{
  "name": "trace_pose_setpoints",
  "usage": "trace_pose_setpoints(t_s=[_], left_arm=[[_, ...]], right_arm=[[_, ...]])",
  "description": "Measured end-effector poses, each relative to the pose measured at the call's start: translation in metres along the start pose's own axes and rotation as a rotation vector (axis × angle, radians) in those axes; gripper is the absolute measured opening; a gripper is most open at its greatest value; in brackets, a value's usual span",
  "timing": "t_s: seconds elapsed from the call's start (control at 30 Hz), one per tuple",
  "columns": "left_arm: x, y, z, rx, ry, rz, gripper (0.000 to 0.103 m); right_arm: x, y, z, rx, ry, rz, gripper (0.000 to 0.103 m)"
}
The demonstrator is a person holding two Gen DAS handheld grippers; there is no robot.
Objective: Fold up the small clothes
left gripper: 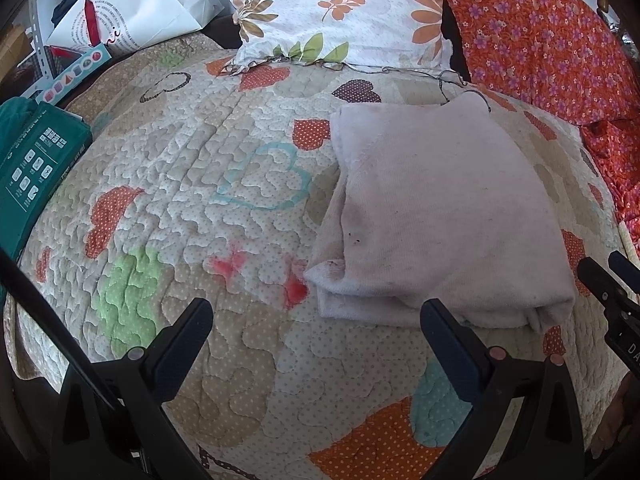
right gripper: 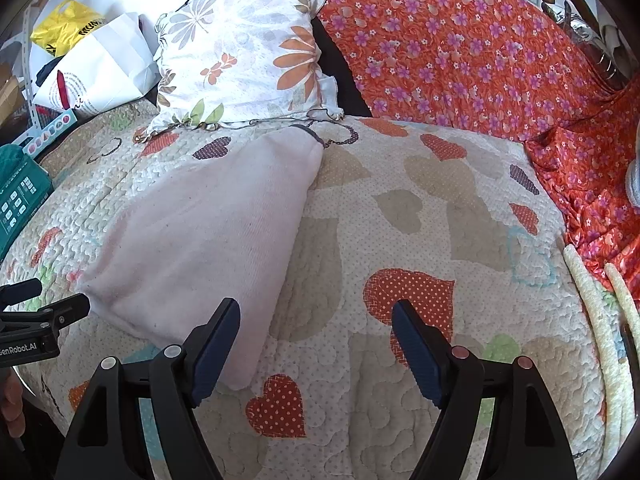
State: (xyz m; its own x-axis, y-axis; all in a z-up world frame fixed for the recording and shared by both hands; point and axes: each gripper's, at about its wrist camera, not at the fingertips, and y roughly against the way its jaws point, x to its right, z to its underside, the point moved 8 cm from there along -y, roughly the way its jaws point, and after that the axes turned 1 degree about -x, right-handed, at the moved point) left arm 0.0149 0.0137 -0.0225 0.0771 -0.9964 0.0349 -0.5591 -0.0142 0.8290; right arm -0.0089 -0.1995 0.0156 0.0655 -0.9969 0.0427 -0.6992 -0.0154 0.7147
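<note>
Left gripper [left gripper: 316,318]: nearest the left wrist camera, black arms with dark blue pads, spread wide, nothing between them; its right pad sits just at the near edge of the folded cloth, the left pad over bare quilt.
Right gripper [right gripper: 316,320]: spread wide and still opening a little, nothing pinched; its left pad [right gripper: 218,344] lies over the near corner of the folded cloth, the right pad over a red dotted heart on the quilt.
Folded cloth [left gripper: 440,216]: pale pink-white soft knit, folded into a thick rectangle of several layers, lying flat on the quilt, free of both grippers; a few dark specks show near its left fold.
Quilt [left gripper: 200,184]: the work surface, cream with stitched wavy lines and patched hearts in red, orange, brown, green and blue outline; it runs under the cloth on all sides.
Pillow [left gripper: 340,12]: white with orange flowers and green leaves, propped just behind the cloth.
Orange fabric [left gripper: 540,40]: orange with purple flowers, draped behind and to the right of the cloth, meeting the quilt's far right edge.
Paper bag [left gripper: 132,12]: white, with red print, well to the left behind the cloth, beyond the quilt.
Yellow bag [right gripper: 64,28]: plastic, behind the paper bag.
Green box [left gripper: 36,160]: teal with white icons, at the quilt's left edge, well apart from the cloth.
Room: daylight, wooden chair posts visible behind the orange fabric.
</note>
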Motion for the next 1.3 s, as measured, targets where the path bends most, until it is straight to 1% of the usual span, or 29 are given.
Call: trace_pose_setpoints(t_s=[0.53, 0.63, 0.73, 0.8, 0.93, 1.13, 1.3], left_arm=[[-0.001, -0.001, 0.000, -0.005, 0.005, 0.002, 0.103], [-0.002, -0.001, -0.001, -0.005, 0.005, 0.001, 0.103], [-0.004, 0.000, -0.003, 0.006, 0.008, -0.005, 0.103], [-0.005, 0.001, -0.003, 0.011, 0.010, -0.004, 0.103], [-0.005, 0.001, -0.004, 0.015, 0.008, -0.011, 0.103], [-0.003, 0.003, -0.007, 0.039, 0.003, -0.022, 0.103], [-0.002, 0.003, -0.009, 0.046, 0.003, -0.023, 0.103]], right_arm=[[-0.004, 0.002, -0.001, 0.010, -0.003, -0.010, 0.084], [-0.004, 0.002, -0.001, 0.012, 0.005, 0.002, 0.084], [-0.005, 0.001, 0.000, 0.015, 0.034, 0.053, 0.085], [-0.003, 0.000, 0.001, 0.014, 0.067, 0.123, 0.085], [0.002, 0.001, 0.003, -0.001, 0.106, 0.224, 0.085], [0.009, 0.001, 0.005, -0.033, 0.138, 0.303, 0.085], [0.014, -0.001, 0.006, -0.060, 0.142, 0.331, 0.086]])
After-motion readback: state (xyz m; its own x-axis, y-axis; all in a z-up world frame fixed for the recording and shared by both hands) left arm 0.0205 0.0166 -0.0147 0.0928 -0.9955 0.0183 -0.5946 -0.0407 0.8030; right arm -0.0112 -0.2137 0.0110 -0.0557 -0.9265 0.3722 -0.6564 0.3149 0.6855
